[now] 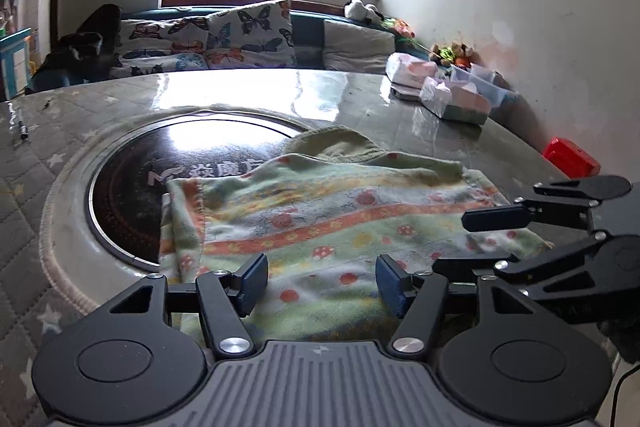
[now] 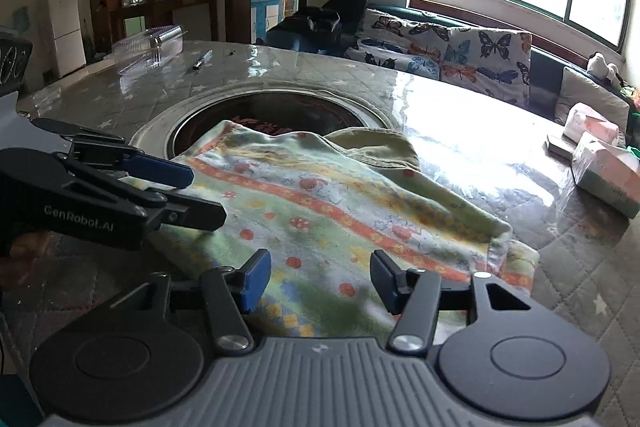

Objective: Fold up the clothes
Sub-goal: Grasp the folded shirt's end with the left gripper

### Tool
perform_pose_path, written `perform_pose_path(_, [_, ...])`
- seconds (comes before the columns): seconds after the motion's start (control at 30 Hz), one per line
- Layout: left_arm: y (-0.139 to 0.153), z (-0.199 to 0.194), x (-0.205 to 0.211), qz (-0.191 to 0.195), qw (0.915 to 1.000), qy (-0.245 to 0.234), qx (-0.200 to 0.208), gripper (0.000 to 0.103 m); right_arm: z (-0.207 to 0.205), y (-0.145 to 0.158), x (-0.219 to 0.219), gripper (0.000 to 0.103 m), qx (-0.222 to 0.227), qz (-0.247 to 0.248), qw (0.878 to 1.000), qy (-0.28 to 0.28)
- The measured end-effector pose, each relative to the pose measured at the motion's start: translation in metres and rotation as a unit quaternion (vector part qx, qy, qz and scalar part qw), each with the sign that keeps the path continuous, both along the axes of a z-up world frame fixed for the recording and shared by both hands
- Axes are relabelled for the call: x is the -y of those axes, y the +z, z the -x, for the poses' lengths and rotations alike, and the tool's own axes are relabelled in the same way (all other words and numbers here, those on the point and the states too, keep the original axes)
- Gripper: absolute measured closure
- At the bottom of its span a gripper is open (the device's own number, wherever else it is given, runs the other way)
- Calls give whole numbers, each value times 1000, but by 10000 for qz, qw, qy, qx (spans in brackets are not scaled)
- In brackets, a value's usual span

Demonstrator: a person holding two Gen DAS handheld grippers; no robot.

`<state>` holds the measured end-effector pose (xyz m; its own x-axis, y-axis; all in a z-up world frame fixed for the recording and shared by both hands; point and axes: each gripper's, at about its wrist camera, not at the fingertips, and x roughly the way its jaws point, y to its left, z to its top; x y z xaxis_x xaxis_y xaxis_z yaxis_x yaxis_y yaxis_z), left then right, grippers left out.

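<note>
A folded green garment [image 1: 320,215] with orange stripes and red mushroom prints lies on the round table, partly over the dark centre hob; it also shows in the right wrist view [image 2: 340,211]. My left gripper [image 1: 322,283] is open just above the garment's near edge, holding nothing. My right gripper [image 2: 320,281] is open over the garment's near edge, holding nothing. Each gripper shows in the other's view, the right one [image 1: 480,239] at the garment's right edge, the left one [image 2: 196,195] at its left edge.
The quilted table [image 1: 48,155] has a dark round hob [image 1: 132,187] in the middle. Tissue packs [image 1: 452,95] and a red box [image 1: 572,157] lie at the right. A pen [image 2: 202,61] and clear plastic box [image 2: 148,45] lie far left. A sofa with butterfly cushions [image 1: 224,39] stands behind.
</note>
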<state>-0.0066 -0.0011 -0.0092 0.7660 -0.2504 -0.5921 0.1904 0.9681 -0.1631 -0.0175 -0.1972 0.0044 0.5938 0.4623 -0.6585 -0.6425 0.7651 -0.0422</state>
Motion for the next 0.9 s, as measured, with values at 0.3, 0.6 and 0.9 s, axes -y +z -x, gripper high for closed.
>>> perform_pose_path(0.3, [1, 11, -6, -11, 9998, 192, 15, 32, 4, 2, -2, 46, 71, 6, 10000, 16])
perform_pose_path(0.6, [6, 18, -28, 102, 9974, 712, -62, 15, 11, 9, -16, 45, 125, 44, 9995, 296])
perform_pose_path(0.9, [16, 22, -69, 325, 9900, 1371, -36, 2, 20, 12, -46, 45, 171, 159, 9965, 807])
